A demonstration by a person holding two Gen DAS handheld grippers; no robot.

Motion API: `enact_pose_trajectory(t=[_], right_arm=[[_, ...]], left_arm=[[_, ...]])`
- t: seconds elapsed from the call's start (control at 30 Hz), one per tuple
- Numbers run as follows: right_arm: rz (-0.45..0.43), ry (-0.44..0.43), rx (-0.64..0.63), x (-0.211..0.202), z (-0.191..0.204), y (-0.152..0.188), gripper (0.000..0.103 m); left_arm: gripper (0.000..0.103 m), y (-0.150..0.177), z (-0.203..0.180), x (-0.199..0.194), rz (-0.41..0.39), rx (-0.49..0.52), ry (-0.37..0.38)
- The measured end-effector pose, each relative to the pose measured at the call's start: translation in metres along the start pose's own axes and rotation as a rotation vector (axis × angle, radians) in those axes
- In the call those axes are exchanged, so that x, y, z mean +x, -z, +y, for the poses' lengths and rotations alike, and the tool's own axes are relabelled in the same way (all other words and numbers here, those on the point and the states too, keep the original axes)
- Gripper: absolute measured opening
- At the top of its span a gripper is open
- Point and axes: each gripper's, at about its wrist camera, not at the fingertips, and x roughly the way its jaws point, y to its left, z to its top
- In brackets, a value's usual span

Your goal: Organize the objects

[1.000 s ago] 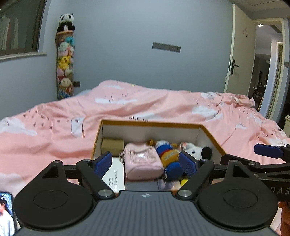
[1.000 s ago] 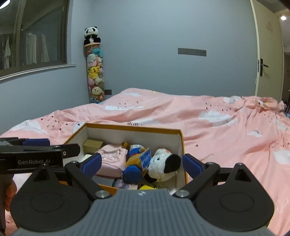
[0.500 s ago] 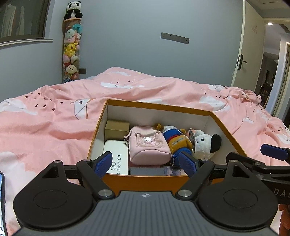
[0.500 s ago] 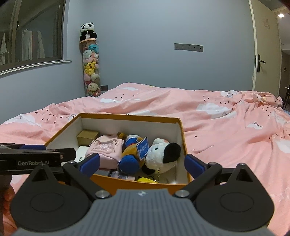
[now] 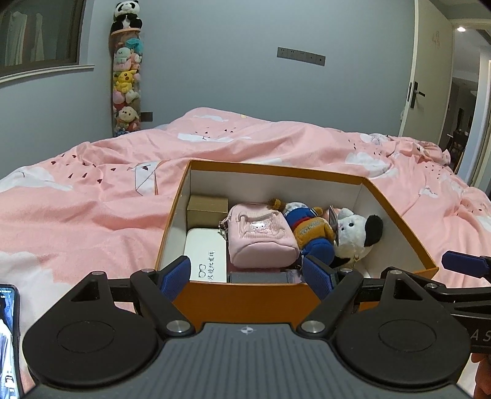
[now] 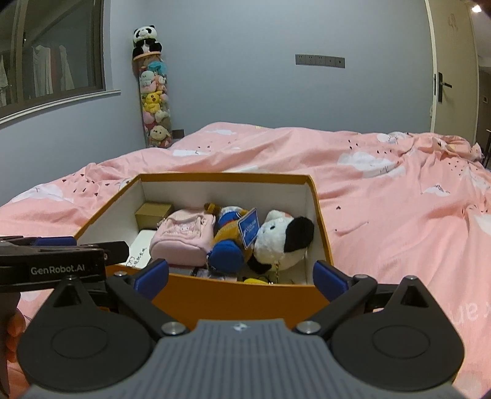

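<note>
An open orange cardboard box with white inner walls (image 5: pixel 245 299) sits on a bed covered by a pink quilt printed with white clouds (image 5: pixel 76 214), and everything else is placed from that box.

The left claw (image 5: pixel 247 273) hangs just before the box's near wall, its blue-padded fingers (image 5: pixel 176 274) spread wide with nothing between them. The right claw (image 6: pixel 242 276) hangs at the same near wall, toward the box's right corner, its blue pads (image 6: pixel 330 277) likewise spread wide and empty. The two tools are side by side, each showing at the edge of the other's view.

Inside the box, a small tan cardboard carton (image 5: pixel 207 208) stands in the far left corner. In front of it a flat white case with dark printed characters (image 5: pixel 204 254) lies along the left wall. A pink fabric pouch with a chain (image 5: pixel 260 234) rests in the middle. Just right of the pouch lies a plush figure in blue and orange clothing (image 5: pixel 310 230) carrying a blue paper tag (image 6: pixel 249 228). A white plush dog with a black ear (image 5: pixel 357 234) leans against the right wall, touching the figure.

Beyond the box, against the grey wall, stands a tall clear tube stuffed with plush toys (image 5: pixel 125 83), topped by a plush panda (image 5: pixel 125 12).
</note>
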Motion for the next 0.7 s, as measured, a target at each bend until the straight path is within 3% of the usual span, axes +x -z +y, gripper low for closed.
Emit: enact_pose_trajectory(t=[0.7], right_arm=[[0.013,-0.009,0.000,-0.0006,0.0004,0.0016,0.100]], left_arm=[[0.096,0.0007,-0.0021,-0.0009,0.013,0.017,-0.003]])
